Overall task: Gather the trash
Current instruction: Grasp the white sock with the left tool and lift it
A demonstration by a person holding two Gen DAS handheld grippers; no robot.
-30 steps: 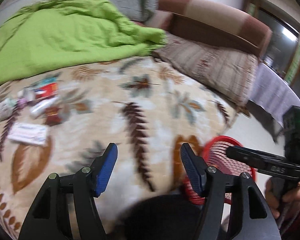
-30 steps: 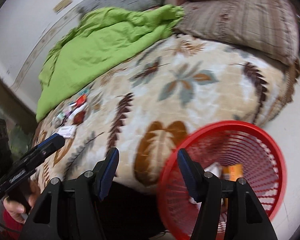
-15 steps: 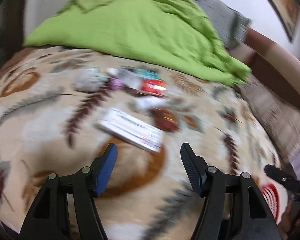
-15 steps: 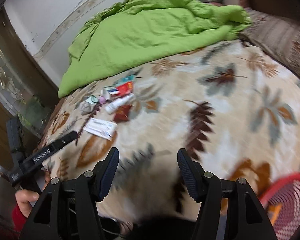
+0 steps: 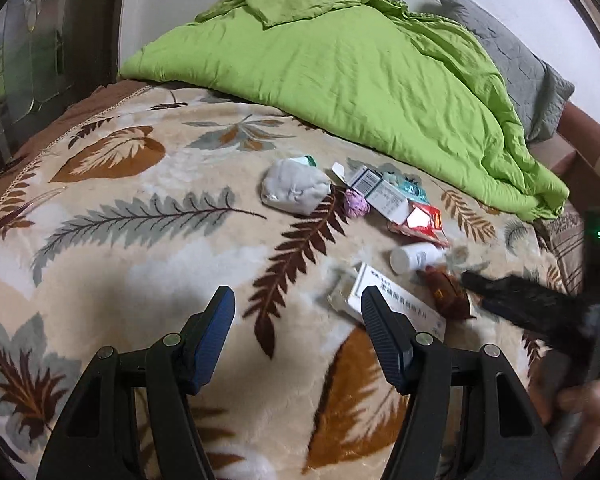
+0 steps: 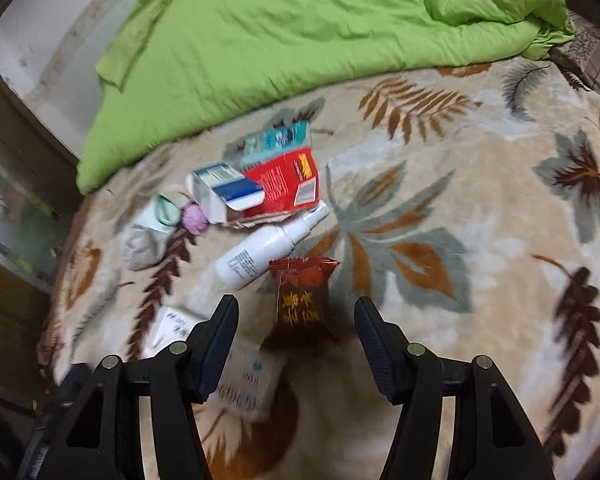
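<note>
Since a second ago both cameras have swung off the red basket at the bed's edge and onto the litter, and the basket has dropped out of both views. The judgement is that one drop-off is over and the next pick-up is starting.

Left to right across the leaf-patterned blanket (image 5: 148,248): the left gripper (image 5: 296,338) hovers with jaws spread, holding nothing. A white medicine box (image 5: 396,304) lies just beyond its right fingertip. Further back sits a grey crumpled wad (image 5: 294,192), beside it a small purple ball (image 5: 356,205), then a barcoded white carton (image 5: 382,194) and a red wrapper (image 5: 422,220). A white bottle (image 5: 414,257) lies on its side nearer the box.

The right gripper (image 6: 296,334) is likewise released and empty. A dark red snack packet (image 6: 302,300) lies directly between its fingers, the likeliest next item. The same bottle lies just left of the packet; whether they touch cannot be told through the blur.

Edges and room: the green duvet (image 5: 340,60) borders the litter at the back, well clear of the packet. Bare blanket lies open to the packet's right. To its left the box sits close under the right gripper's left finger, and could be nudged as the jaws close. The two grippers work near each other here.
</note>
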